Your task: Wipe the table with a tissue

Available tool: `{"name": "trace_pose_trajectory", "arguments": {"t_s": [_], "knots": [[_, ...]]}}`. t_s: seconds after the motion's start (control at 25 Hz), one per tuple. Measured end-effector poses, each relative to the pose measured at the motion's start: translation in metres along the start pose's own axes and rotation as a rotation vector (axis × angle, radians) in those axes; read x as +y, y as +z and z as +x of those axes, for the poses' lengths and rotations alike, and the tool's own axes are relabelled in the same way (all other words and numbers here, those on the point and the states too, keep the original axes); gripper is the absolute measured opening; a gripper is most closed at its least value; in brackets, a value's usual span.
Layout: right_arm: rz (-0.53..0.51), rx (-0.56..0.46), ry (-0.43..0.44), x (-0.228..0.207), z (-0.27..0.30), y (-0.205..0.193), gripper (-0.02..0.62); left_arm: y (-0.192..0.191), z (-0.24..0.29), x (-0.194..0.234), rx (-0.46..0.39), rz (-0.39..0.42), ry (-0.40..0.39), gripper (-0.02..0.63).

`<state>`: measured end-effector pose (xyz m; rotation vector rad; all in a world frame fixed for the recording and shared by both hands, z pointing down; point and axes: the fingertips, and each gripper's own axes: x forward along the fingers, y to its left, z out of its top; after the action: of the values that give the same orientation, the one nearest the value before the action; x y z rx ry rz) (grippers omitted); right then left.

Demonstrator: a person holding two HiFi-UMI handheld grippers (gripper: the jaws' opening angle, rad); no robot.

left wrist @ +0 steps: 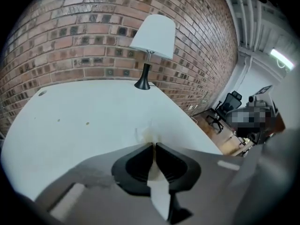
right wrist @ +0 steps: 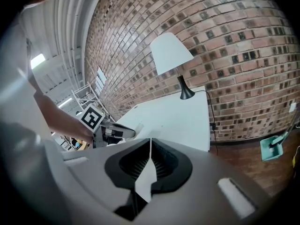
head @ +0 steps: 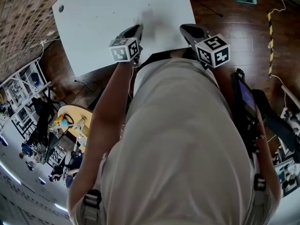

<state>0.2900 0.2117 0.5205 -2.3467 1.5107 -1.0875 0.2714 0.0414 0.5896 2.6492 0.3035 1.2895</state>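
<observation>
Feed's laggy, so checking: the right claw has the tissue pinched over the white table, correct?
No. The left claw has the tissue pinched over the white table, as the left gripper view shows. The right claw is shut on nothing.

The 2 claws point forward side by side, apart from each other. The left claw (head: 137, 29) sits at the end of a bare, outstretched forearm (head: 110, 102), its jaws pressed together on a wisp of tissue (left wrist: 148, 134). The right claw (head: 186, 29) has its jaws closed too, with nothing between them.
</observation>
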Motion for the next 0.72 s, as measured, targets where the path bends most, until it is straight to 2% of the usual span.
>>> {"name": "trace_pose_trajectory", "arguments": {"t_s": [0.2,0.36,0.52,0.72], "knots": [[0.050,-0.006,-0.049,0.000,-0.004,-0.010,0.016,0.020,0.017,0.004,0.034,0.019,-0.031,0.029],[0.068,-0.008,-0.072,-0.006,-0.008,-0.013,0.015,0.033,0.041,0.010,0.014,0.019,-0.058,0.029],[0.100,-0.027,-0.103,-0.009,-0.015,-0.018,0.017,0.051,0.052,0.015,0.029,0.071,-0.020,0.028],[0.130,-0.051,-0.155,-0.018,-0.032,-0.024,0.016,0.063,0.072,0.017,0.015,0.090,0.021,0.028]]}}
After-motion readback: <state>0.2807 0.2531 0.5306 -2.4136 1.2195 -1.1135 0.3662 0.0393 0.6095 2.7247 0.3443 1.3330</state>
